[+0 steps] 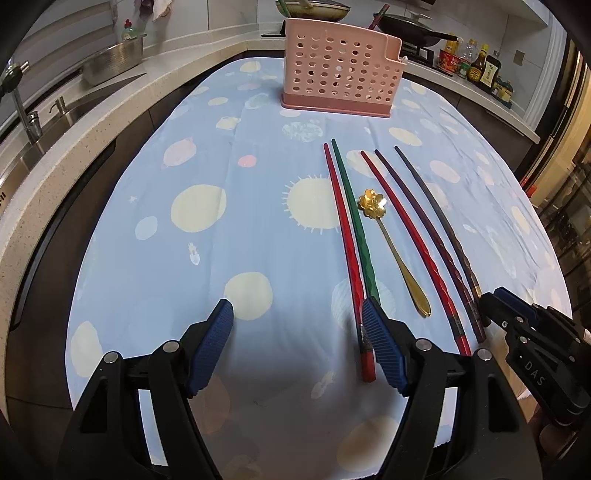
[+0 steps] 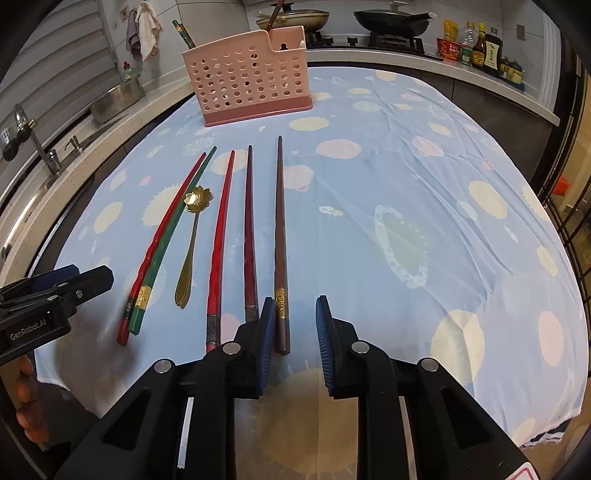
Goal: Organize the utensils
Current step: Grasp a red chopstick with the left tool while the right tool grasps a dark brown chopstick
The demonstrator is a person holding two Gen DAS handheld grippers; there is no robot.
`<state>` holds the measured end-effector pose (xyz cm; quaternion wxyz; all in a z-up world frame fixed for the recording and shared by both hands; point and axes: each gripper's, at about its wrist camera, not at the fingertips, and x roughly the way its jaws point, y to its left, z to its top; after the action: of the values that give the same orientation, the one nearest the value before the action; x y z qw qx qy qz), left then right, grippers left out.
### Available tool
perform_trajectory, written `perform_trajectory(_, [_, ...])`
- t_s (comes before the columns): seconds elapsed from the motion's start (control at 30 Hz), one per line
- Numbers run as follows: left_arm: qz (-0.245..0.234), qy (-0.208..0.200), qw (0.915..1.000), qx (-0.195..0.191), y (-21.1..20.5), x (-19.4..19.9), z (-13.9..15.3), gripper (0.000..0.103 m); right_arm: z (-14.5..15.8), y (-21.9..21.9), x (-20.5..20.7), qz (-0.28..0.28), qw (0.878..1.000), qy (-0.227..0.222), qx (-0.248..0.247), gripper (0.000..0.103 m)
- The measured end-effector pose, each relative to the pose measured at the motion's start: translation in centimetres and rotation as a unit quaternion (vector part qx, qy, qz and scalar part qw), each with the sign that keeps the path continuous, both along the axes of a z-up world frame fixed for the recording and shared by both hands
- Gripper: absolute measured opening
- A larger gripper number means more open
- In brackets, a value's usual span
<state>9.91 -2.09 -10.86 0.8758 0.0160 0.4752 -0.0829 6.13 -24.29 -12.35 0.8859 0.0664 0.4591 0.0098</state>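
Several chopsticks and a gold flower spoon (image 1: 373,203) lie in a row on the blue spotted cloth (image 1: 207,258). My left gripper (image 1: 297,310) is open and low over the near ends of the red chopstick (image 1: 343,229) and green chopstick (image 1: 356,229); its right finger covers the green one's end. My right gripper (image 2: 295,306) stands open with a narrow gap. The brown chopstick (image 2: 280,221) has its near end inside that gap, next to the left pad, and the right pad is clear of it. The pink perforated holder (image 2: 251,81) stands at the far end, with a green chopstick (image 2: 183,33) in it.
A second red chopstick (image 2: 221,221) and a maroon one (image 2: 250,221) lie between the spoon and the brown chopstick. A sink with a steel bowl (image 1: 114,59) is on the left counter. Pans and sauce bottles (image 2: 476,44) line the back counter. The cloth's right half (image 2: 443,221) is bare.
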Motion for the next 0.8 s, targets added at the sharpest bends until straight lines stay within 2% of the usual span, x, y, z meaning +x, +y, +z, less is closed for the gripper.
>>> perform_trajectory(0.1, [-0.005,0.002,1.0,-0.001,-0.3,0.0,-0.2,0.068,-0.3,0.3,0.2,0.005,1.0,0.004,-0.003,0.014])
perform_trajectory(0.3, [-0.018,0.008,0.9998,0.004,-1.0,0.0,-0.9,0.068,-0.5,0.0,0.1,0.002,1.0,0.004,0.0,0.008])
perform_trajectory(0.47, [-0.021,0.022,0.9995,0.005,-1.1,0.1,-1.9,0.065,-0.6,-0.2,0.0,0.001,1.0,0.004,0.003,0.008])
perform_trajectory(0.8, [-0.029,0.014,0.9992,0.025,-1.5,-0.8,-2.3,0.061,-0.6,-0.2,-0.1,0.0,1.0,0.004,0.006,0.008])
